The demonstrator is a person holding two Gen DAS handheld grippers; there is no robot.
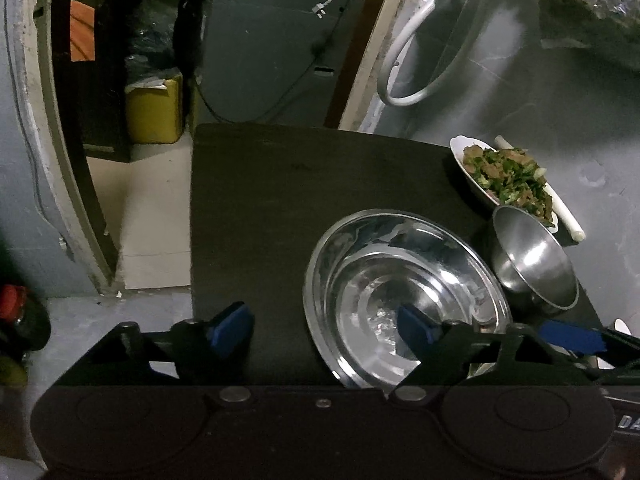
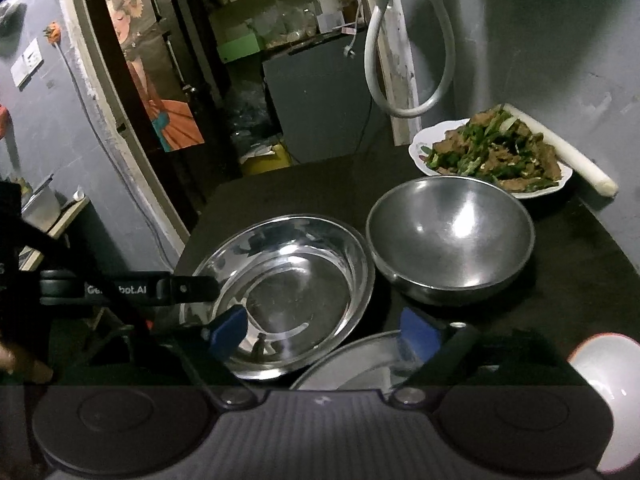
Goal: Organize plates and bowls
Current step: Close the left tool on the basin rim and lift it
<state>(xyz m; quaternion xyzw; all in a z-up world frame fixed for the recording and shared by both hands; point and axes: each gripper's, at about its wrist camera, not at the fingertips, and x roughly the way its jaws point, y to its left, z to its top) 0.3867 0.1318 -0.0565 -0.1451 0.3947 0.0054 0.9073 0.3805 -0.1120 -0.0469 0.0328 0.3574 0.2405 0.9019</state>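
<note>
At the bottom of the left wrist view the left gripper (image 1: 324, 330) is seen with jaws spread, nothing pinched, one pad over the steel plate (image 1: 404, 292) at lower centre. The right gripper (image 2: 324, 334) is likewise spread and empty. The plate is judged light, stiff and slippery, best taken at its rim. Farther right sits the steel bowl (image 2: 450, 236), equally slick; beyond, a dish of food (image 2: 492, 152).

A dark desk (image 2: 304, 188) carries a shallow steel dish (image 2: 288, 296) at centre, a deep steel bowl (image 2: 450, 240) right of it, and a plate of food (image 2: 492, 156) at upper right.
</note>
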